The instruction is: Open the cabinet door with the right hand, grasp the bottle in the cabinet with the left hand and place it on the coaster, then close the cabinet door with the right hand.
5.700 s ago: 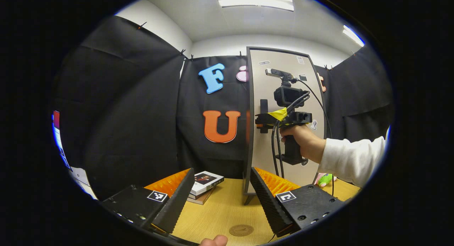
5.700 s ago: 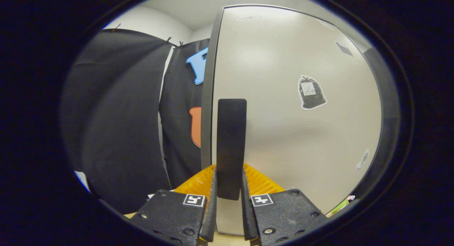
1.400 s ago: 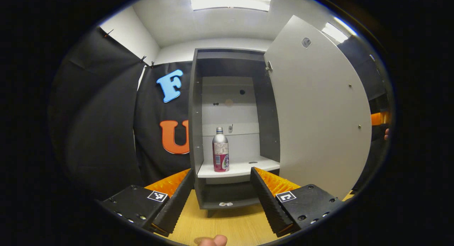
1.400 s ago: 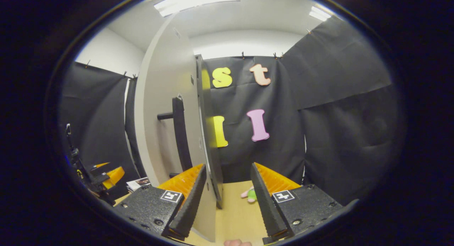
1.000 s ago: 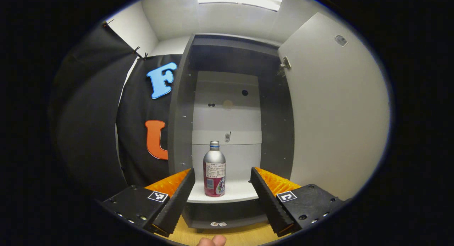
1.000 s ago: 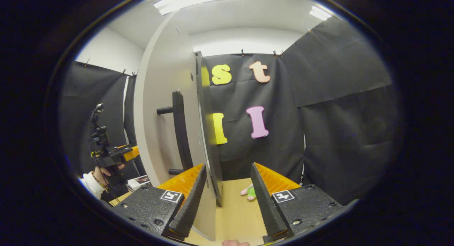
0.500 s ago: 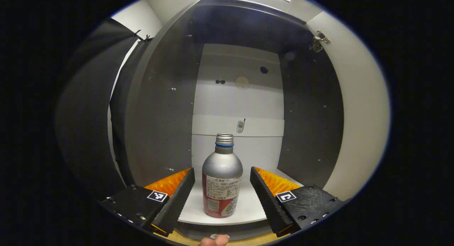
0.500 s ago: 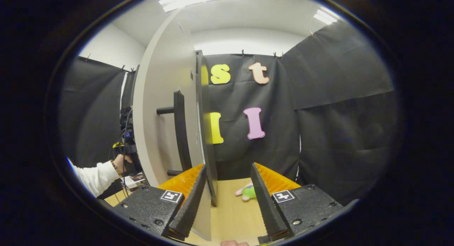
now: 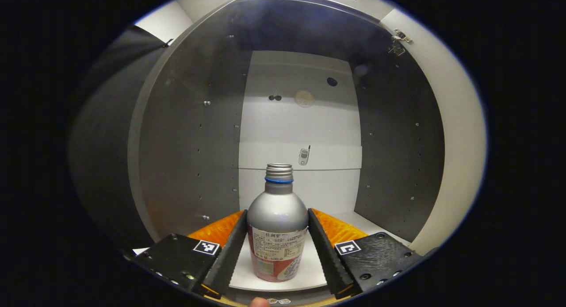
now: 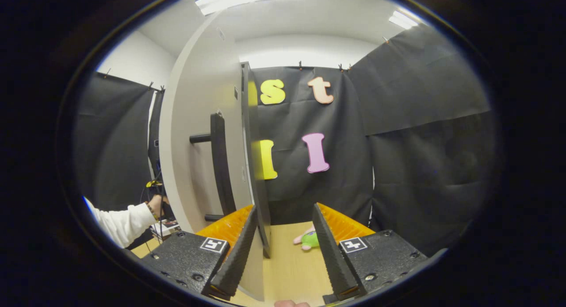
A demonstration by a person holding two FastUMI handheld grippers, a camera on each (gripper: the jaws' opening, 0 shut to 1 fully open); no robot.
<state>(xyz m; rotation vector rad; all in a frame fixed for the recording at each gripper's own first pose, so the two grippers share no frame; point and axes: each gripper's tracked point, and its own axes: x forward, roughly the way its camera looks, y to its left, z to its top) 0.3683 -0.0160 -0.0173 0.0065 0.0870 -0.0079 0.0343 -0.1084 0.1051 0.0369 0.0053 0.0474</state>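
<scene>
1. In the left gripper view, the cabinet stands open, its dark left side wall curving up the left of the scene and a pale back panel behind.
2. The left gripper reaches into the cabinet with its 2 fingers set one on each side of the bottle. The inner faces lie right along the bottle's sides, but I cannot tell whether they press on it or merely flank it.
3. The bottle stands upright on the white shelf, silver at the shoulder and neck, with a blue ring under the threaded mouth and a printed label around the lower body.
4. To the right, the dark right side wall carries a metal hinge near the top, and the pale inner face of the cabinet door runs down the right edge.
5. In the right gripper view, a white sleeve shows at the far left, reaching in behind the door.
6. The cabinet door is swung out and seen nearly edge-on, its dark bar handle standing off the pale front face.
7. The right gripper has its jaws spread wide; the door's lower edge sits between the fingers, close to the left one, with a clear gap to the right one.
8. Farther right, a small green and pink toy lies on the wooden table.
</scene>
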